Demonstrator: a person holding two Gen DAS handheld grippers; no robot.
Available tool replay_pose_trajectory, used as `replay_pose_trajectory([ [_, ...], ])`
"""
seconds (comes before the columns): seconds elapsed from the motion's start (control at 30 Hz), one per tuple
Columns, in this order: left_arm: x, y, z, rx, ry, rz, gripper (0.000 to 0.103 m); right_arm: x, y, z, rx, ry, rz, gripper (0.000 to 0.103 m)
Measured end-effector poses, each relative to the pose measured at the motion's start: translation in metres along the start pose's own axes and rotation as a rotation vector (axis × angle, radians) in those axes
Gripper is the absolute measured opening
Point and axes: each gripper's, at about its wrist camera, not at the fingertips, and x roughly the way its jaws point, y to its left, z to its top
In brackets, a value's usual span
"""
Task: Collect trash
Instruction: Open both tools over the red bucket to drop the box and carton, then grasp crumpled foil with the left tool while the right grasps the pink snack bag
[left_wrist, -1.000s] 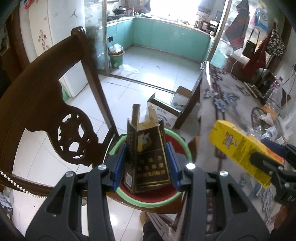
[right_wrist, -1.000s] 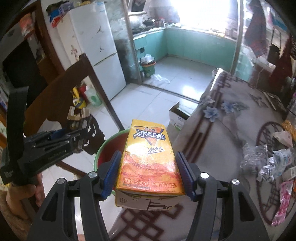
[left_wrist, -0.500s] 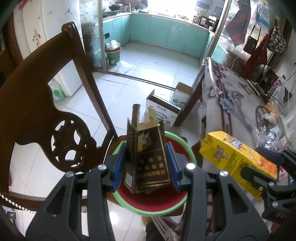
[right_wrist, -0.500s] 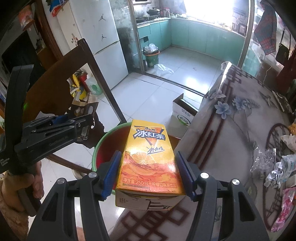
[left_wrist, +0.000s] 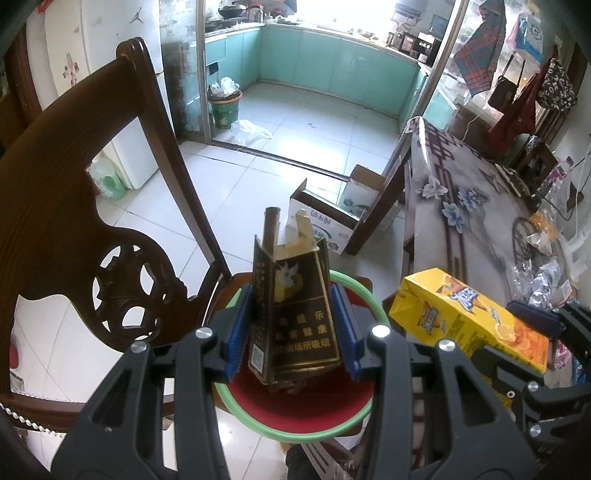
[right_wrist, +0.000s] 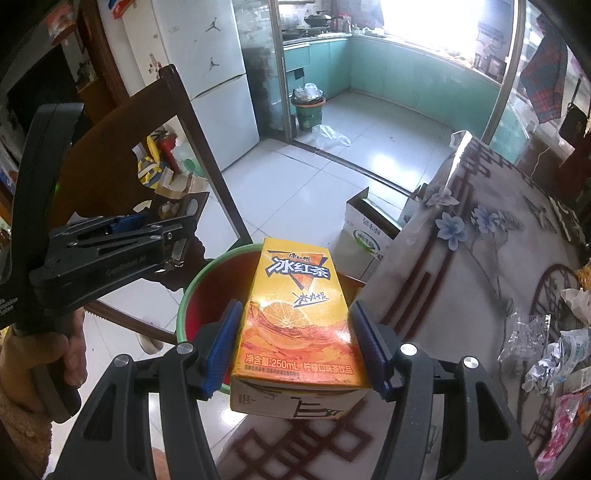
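My left gripper (left_wrist: 293, 326) is shut on a torn black cigarette pack (left_wrist: 291, 317), held upright right above a red bin with a green rim (left_wrist: 364, 400). In the right wrist view my right gripper (right_wrist: 295, 339) is shut on an orange iced tea carton (right_wrist: 295, 317), whose far end hangs over the same bin (right_wrist: 201, 306). The carton (left_wrist: 465, 321) and right gripper show at the right of the left wrist view. In the right wrist view the left gripper (right_wrist: 173, 236) shows at the left, in a person's hand (right_wrist: 70, 354).
A dark wooden chair (left_wrist: 74, 206) stands left of the bin. A table with a flowered cloth (right_wrist: 476, 280) lies to the right, with crumpled wrappers (right_wrist: 554, 343) on it. An open cardboard box (left_wrist: 332, 221) sits on the tiled floor beyond; a green bucket (right_wrist: 308, 110) stands at the kitchen doorway.
Both grippers have moved forward and a little down over the red bin, still holding their items. The carton has come closer to the bin's rim.
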Motion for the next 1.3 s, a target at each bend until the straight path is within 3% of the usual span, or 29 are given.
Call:
replay_pose_trajectory([
  [0.03,0.001,0.001,0.0,-0.004,-0.001,0.008,0.044,0.0,0.001,0.001,-0.006,-0.006,0.003,0.059],
  [0.07,0.001,0.002,-0.001,-0.01,0.002,0.014,0.061,-0.001,0.003,0.002,-0.011,-0.012,0.003,0.06],
  [0.13,-0.001,0.005,0.0,-0.027,-0.013,0.012,0.085,-0.002,0.003,0.005,-0.012,-0.024,0.0,0.065],
  [0.4,-0.016,0.002,0.0,-0.035,-0.045,-0.002,0.085,-0.02,-0.01,-0.002,0.026,-0.056,0.004,0.066],
  [0.7,-0.026,-0.041,-0.012,0.028,-0.037,-0.043,0.085,-0.056,-0.071,-0.039,0.203,-0.089,-0.059,0.069],
  [1.0,-0.033,-0.129,-0.027,0.121,-0.033,-0.085,0.085,-0.088,-0.147,-0.1,0.326,-0.085,-0.115,0.069],
  [1.1,-0.036,-0.167,-0.037,0.152,-0.026,-0.103,0.085,-0.104,-0.184,-0.125,0.37,-0.087,-0.147,0.069],
  [1.3,-0.038,-0.238,-0.063,0.208,0.0,-0.125,0.085,-0.13,-0.29,-0.19,0.51,-0.046,-0.298,0.067],
])
